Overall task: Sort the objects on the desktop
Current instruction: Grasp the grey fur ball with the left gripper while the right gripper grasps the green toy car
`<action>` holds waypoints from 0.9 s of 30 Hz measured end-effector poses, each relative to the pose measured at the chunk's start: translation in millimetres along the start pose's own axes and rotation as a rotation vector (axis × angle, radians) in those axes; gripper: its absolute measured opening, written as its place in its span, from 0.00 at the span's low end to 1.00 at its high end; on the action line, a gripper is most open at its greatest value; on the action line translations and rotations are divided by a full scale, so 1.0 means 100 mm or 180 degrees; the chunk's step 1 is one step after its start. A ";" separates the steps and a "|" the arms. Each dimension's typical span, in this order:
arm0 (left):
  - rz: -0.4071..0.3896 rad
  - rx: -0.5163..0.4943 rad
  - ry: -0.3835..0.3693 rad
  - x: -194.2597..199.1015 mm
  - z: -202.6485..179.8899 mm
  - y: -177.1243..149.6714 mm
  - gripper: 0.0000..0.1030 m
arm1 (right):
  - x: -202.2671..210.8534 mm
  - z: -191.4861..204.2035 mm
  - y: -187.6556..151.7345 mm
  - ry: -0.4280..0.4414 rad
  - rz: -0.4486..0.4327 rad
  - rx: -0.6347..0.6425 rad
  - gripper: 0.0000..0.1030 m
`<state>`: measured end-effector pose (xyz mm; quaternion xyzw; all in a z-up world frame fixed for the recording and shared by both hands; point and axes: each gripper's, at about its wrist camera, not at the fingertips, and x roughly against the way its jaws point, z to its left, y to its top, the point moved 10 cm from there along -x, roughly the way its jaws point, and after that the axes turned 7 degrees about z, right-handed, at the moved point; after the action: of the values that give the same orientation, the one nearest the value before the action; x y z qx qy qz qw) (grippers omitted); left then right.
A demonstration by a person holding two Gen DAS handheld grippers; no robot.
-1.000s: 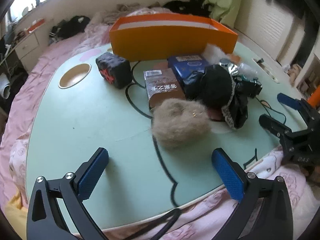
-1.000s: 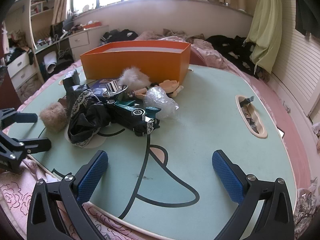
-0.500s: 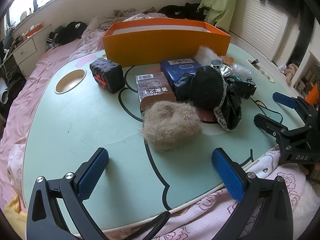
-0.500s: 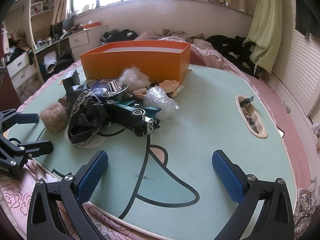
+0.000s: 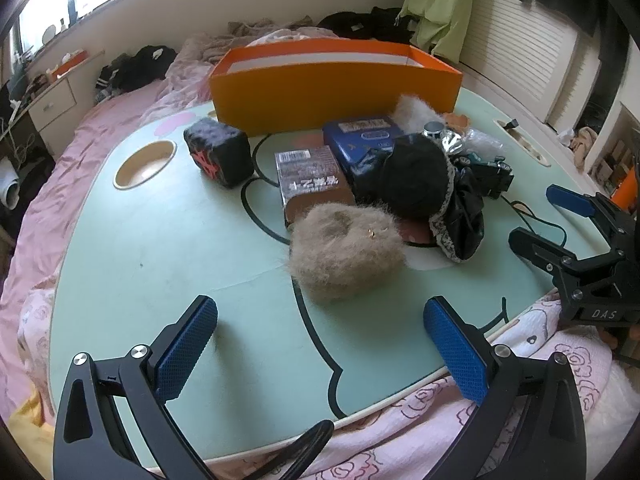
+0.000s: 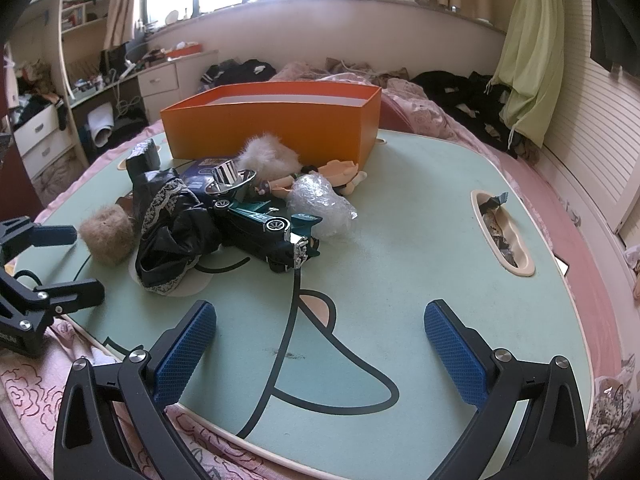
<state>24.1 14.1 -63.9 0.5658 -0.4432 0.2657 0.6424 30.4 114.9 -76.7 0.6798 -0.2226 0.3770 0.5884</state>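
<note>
A light green table (image 6: 420, 216) with black lines drawn on it is seen from both cameras. An orange box (image 5: 332, 84) is placed at the far edge of the table. Its top is open, and what is inside cannot be seen from here.

A pile of things is heaped just in front of the box. A black cube (image 5: 219, 151) is set near the box's left end, beside a round cup hole (image 5: 144, 163) in the table. A brown pack (image 5: 314, 182) and a blue pack (image 5: 364, 138) are laid side by side, touching. A tan fluffy ball (image 5: 346, 252) is found closest to the near edge, touching the brown pack. A black cloth (image 6: 176, 232) with lace trim is bunched up next to it. A green toy car (image 6: 268, 228) is parked against the cloth. A shiny metal cup (image 6: 230, 178), a white fluffy ball (image 6: 268, 158), a small doll (image 6: 332, 174) and a clear plastic wad (image 6: 320, 204) are crowded behind the car.

A long slot (image 6: 502, 232) is cut into the table near the right edge, and some small bits are kept in it.

The left gripper (image 5: 320, 344) is held wide apart over the near edge, with nothing between its blue pads (image 5: 186, 354). The right gripper (image 6: 320, 344) is spread wide too, over the near edge, and nothing is held in it.
</note>
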 end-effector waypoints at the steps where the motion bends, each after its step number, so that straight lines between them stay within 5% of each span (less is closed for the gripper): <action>1: -0.0044 -0.0016 -0.0020 0.03 -0.02 0.02 1.00 | 0.00 0.00 0.00 0.0000 0.0000 0.0000 1.00; 7: -0.0110 0.0023 -0.0159 0.08 -0.04 0.22 0.97 | 0.00 0.00 0.00 0.0001 -0.0002 -0.0001 1.00; 14: -0.0019 0.0046 -0.0237 -0.04 -0.08 0.21 0.44 | 0.02 0.01 0.01 0.0010 -0.0015 -0.0006 1.00; 20: -0.0295 0.0085 -0.0297 0.15 -0.05 0.19 0.42 | 0.11 0.00 0.06 0.0189 -0.0105 -0.0093 0.99; 27: -0.0421 0.0055 -0.0318 0.25 -0.06 0.23 0.42 | 0.09 -0.03 0.26 0.0281 -0.0061 -0.0211 0.78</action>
<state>18.0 20.7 -31.1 0.6121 -0.4341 0.1979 0.6307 15.7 113.8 -53.7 0.6448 -0.2023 0.3934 0.6234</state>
